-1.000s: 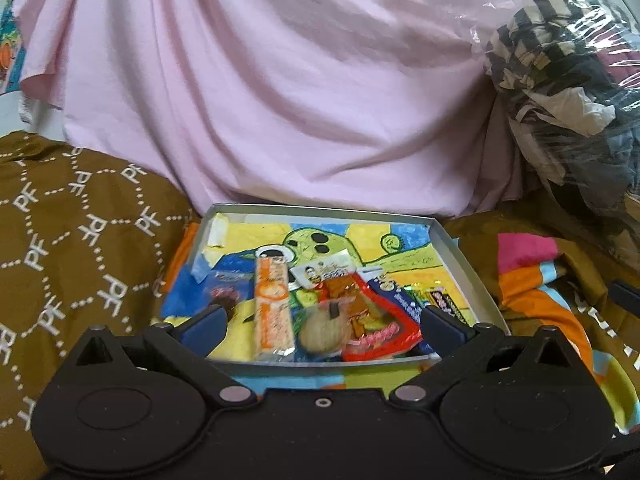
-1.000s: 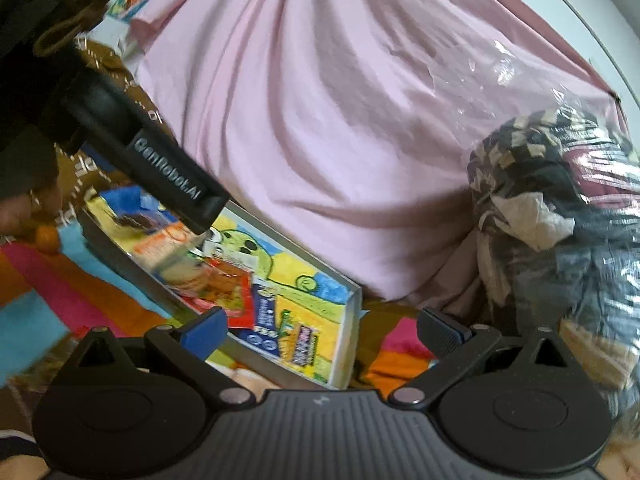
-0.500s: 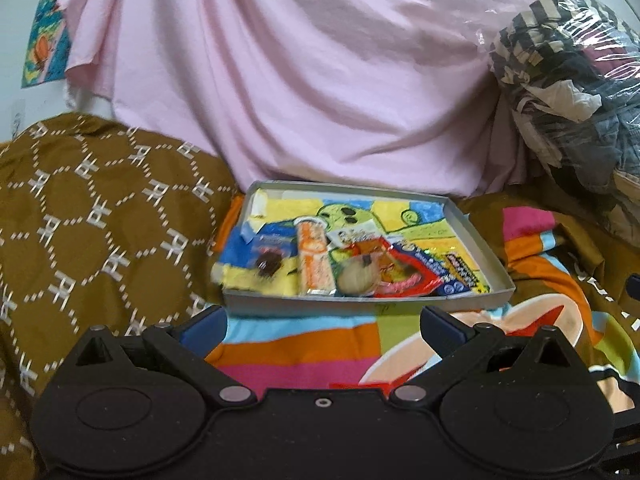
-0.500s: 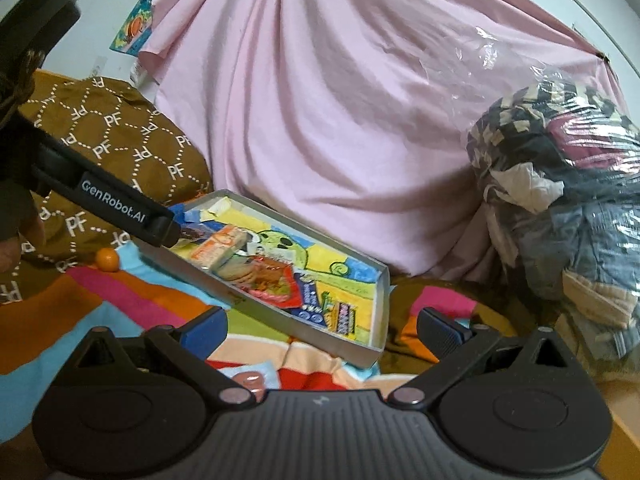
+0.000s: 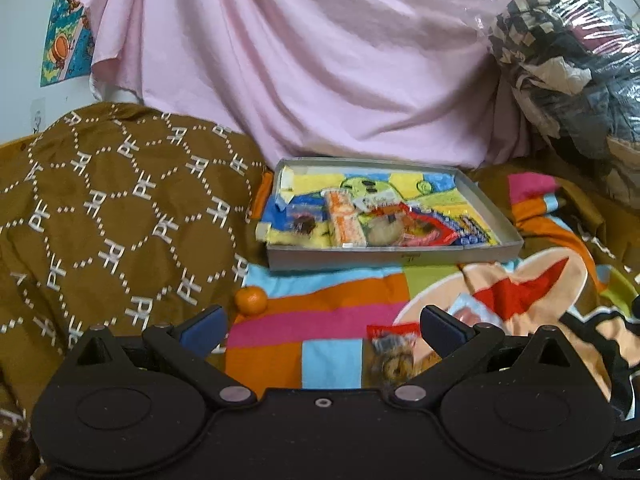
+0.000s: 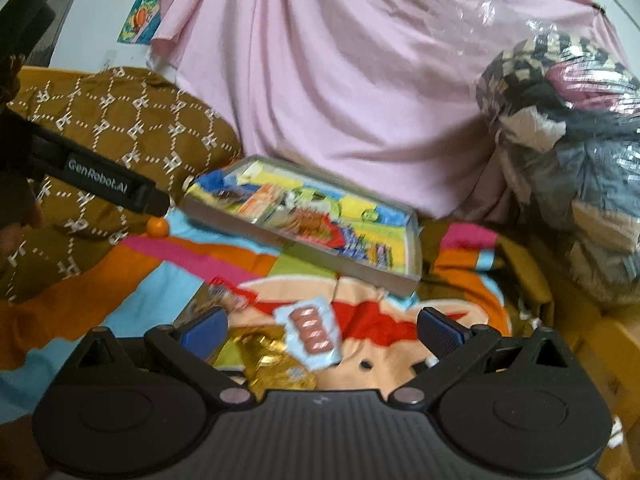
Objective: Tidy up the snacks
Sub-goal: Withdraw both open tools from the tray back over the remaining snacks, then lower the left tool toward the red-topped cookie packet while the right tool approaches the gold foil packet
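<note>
Partly done: several snack packets sit in the grey tray (image 5: 394, 254), but red packet (image 5: 394, 350), gold packet (image 6: 272, 364), pale-blue packet (image 6: 310, 330) and orange (image 5: 251, 300) lie outside near its front wall; left gripper (image 5: 322, 326) and right gripper (image 6: 320, 326) both spread wide, empty.

We see a matt grey cardboard tray (image 5: 392, 255) of glossy plastic snack wrappers (image 5: 424, 232) on a soft printed blanket (image 5: 320, 320); far behind, smooth pink cloth (image 5: 320, 60) and shiny plastic film (image 5: 568, 40).
</note>
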